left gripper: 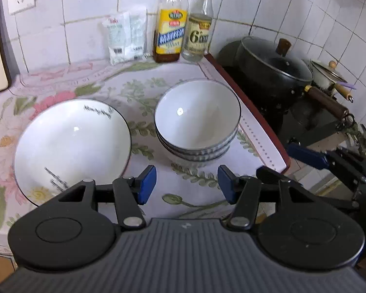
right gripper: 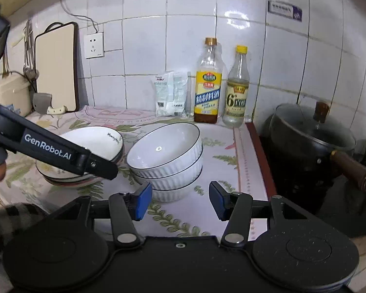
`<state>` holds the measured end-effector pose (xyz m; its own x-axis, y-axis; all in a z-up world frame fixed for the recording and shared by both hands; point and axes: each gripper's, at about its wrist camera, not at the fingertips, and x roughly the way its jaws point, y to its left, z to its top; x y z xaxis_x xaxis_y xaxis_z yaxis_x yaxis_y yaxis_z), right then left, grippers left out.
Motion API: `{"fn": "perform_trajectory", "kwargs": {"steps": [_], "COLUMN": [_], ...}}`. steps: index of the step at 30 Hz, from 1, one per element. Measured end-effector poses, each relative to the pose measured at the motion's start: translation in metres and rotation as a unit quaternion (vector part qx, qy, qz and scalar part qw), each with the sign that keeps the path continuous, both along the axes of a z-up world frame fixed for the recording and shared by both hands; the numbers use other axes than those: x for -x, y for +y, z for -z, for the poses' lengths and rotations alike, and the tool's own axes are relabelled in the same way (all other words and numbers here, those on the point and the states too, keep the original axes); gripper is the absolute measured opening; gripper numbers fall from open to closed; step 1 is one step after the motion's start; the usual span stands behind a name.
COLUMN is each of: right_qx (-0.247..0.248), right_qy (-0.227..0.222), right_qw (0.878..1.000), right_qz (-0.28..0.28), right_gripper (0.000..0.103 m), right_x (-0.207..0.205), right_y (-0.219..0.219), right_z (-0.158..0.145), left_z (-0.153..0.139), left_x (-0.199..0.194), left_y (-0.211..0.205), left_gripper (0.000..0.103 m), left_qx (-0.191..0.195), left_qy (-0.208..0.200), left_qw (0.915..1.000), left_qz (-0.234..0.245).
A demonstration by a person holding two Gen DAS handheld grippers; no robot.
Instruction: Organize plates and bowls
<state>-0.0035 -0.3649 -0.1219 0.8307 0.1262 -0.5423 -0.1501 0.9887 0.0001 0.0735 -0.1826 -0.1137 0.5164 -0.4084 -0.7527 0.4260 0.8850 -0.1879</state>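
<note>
A stack of three white ribbed bowls (left gripper: 197, 124) (right gripper: 166, 156) stands on the floral counter cloth. To its left is a stack of shallow white plates (left gripper: 72, 146) (right gripper: 92, 144) with a printed pattern. My left gripper (left gripper: 186, 185) is open and empty, hovering in front of and between the two stacks. My right gripper (right gripper: 180, 200) is open and empty, just in front of the bowl stack. The left gripper's arm (right gripper: 48, 150) crosses over the plates in the right wrist view. The right gripper's fingers (left gripper: 307, 156) show at the right edge of the left wrist view.
Two bottles (left gripper: 169, 24) (right gripper: 208, 83) and a white packet (left gripper: 127, 34) stand at the tiled back wall. A black pot with lid (left gripper: 273, 68) (right gripper: 310, 141) sits on the stove to the right. A cutting board (right gripper: 57, 66) and cleaver (right gripper: 45, 103) are at back left.
</note>
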Motion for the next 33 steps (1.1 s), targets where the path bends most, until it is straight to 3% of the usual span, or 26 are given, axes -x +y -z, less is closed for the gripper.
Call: {"fn": "perform_trajectory", "kwargs": {"steps": [10, 16, 18, 20, 25, 30, 33], "right_qx": [-0.007, -0.020, -0.025, -0.038, -0.040, -0.050, -0.065], "right_qy": [0.009, 0.014, 0.014, 0.014, 0.017, -0.006, -0.016], "right_qw": [1.000, 0.999, 0.999, 0.999, 0.998, 0.998, 0.997], "right_qz": [-0.009, -0.029, -0.032, -0.031, -0.034, -0.037, -0.039], "right_gripper": [0.062, 0.062, 0.068, 0.070, 0.072, 0.080, 0.085], "right_x": [-0.009, -0.019, -0.025, -0.031, -0.048, -0.061, -0.066], "right_y": [-0.006, -0.002, -0.001, -0.001, 0.002, 0.001, -0.001], "right_z": [0.037, 0.055, 0.061, 0.068, 0.089, 0.101, 0.103], "left_z": [0.022, 0.027, 0.028, 0.031, 0.038, 0.041, 0.041], "left_x": [-0.005, -0.011, -0.011, -0.012, -0.022, -0.033, -0.035], "left_y": [-0.002, -0.001, 0.000, 0.000, 0.004, 0.010, 0.014], "left_gripper": [0.055, 0.055, 0.056, 0.063, 0.067, 0.069, 0.073], "left_qx": [0.010, 0.024, 0.041, 0.050, 0.092, 0.155, 0.175], "left_qy": [0.016, 0.003, -0.006, -0.007, 0.027, 0.067, 0.071], "left_qw": [0.9998, 0.9996, 0.9991, 0.9986, 0.9947, 0.9849, 0.9811], "left_qz": [-0.003, -0.013, -0.011, -0.016, -0.039, -0.037, -0.044]}}
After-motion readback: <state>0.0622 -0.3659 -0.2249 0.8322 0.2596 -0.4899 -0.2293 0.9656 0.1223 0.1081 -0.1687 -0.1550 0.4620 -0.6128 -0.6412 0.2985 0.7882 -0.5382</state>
